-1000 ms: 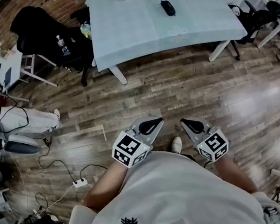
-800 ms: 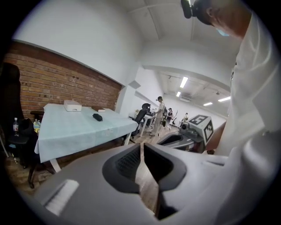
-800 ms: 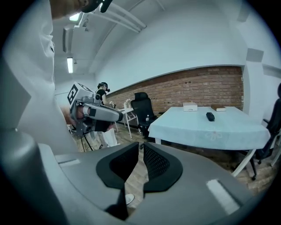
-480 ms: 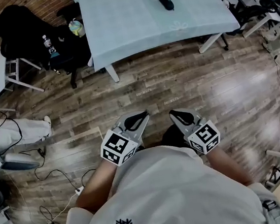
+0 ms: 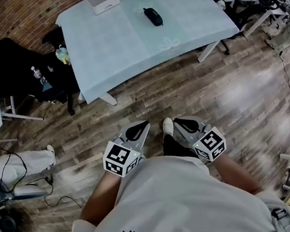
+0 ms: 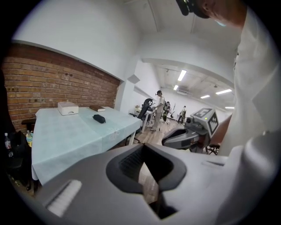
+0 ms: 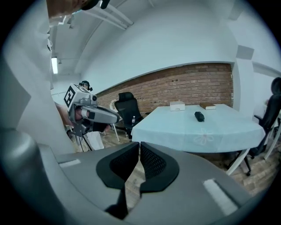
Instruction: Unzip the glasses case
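Left gripper (image 5: 138, 127) and right gripper (image 5: 180, 123) held at waist, jaws pressed together, empty (case (image 5: 152, 16) far off on table (image 5: 121, 52)), likely just carried until in reach.

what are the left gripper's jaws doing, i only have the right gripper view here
observer: The left gripper has its jaws together, with nothing between them.
operator: anything down by my feet
observer: In the head view a shoe shows between the left gripper and the right gripper.
operator: anyone else around
observer: The left gripper view shows people standing in a far room beyond the table.
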`<state>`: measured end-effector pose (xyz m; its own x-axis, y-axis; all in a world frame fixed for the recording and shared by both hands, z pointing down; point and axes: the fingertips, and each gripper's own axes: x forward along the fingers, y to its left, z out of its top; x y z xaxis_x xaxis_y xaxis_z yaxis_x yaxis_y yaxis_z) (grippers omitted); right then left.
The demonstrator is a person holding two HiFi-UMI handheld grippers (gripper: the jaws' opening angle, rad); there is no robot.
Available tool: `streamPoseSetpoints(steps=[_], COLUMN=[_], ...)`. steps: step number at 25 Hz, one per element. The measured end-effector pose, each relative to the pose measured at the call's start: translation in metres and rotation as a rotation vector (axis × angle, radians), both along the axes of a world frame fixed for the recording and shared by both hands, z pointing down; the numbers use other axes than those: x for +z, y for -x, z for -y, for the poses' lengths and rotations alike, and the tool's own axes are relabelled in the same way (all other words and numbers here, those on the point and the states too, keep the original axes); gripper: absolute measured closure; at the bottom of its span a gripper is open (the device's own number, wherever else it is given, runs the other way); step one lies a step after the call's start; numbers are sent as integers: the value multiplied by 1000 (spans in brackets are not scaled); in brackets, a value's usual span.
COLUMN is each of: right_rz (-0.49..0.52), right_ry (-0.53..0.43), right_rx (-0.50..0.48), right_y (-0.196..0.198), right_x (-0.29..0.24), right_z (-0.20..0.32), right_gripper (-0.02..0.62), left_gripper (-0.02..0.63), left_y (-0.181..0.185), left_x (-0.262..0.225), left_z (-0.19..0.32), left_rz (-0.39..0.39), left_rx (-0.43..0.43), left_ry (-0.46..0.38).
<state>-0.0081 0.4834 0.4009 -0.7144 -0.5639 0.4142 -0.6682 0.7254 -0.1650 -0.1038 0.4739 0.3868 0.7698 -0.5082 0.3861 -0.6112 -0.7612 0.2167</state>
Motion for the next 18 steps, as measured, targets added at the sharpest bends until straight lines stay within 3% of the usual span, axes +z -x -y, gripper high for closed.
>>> streamPoseSetpoints(steps=[11,18], right_rz=[-1,34], right_ry=[-4,48], right_rx=[-36,-15], right_y=[-106,-114], right_x=[9,32], right_z=[134,199], right_gripper=[583,583], left_gripper=[555,555], left_y=[-110,-109], left_x=[-8,1], left_z=[133,197], left_rz=[86,100], left_rx=[38,-15], left_ry=[-26,7])
